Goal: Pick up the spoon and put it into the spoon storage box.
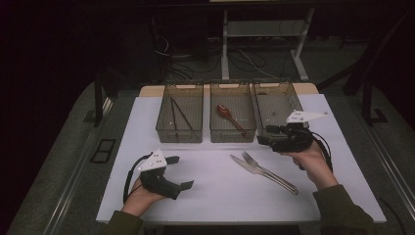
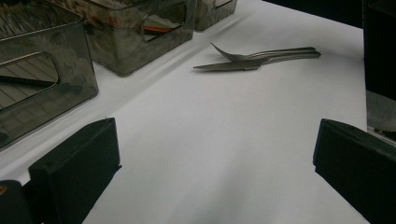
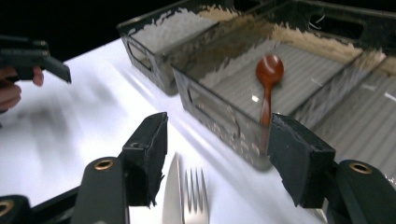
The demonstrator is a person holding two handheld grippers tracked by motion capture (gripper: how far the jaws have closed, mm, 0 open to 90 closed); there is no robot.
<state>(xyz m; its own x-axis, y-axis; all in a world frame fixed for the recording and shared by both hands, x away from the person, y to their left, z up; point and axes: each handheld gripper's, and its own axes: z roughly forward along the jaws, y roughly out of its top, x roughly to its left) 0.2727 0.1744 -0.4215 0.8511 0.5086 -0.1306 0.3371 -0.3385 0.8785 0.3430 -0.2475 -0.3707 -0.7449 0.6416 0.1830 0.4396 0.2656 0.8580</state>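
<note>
A metal fork (image 1: 266, 169) and a knife (image 1: 254, 169) lie side by side on the white table top (image 1: 205, 196), right of centre. My left gripper (image 1: 182, 172) rests low at the front left, open and holding nothing; in its own view the jaws (image 2: 215, 163) stand wide apart, facing the fork (image 2: 261, 52) and knife (image 2: 233, 66). My right gripper (image 1: 264, 135) hovers just past the cutlery's near ends, open and empty. In its own view the fork (image 3: 194, 198) and knife (image 3: 172, 196) tips lie between the jaws (image 3: 222, 154).
Three clear dark bins stand in a row at the back. The left bin (image 1: 179, 128) holds black chopsticks (image 1: 180, 113), the middle bin (image 1: 233, 131) a red-brown spoon (image 1: 228, 114), and the right bin (image 1: 279, 88) holds nothing I can see. The table's edges drop to a grey floor.
</note>
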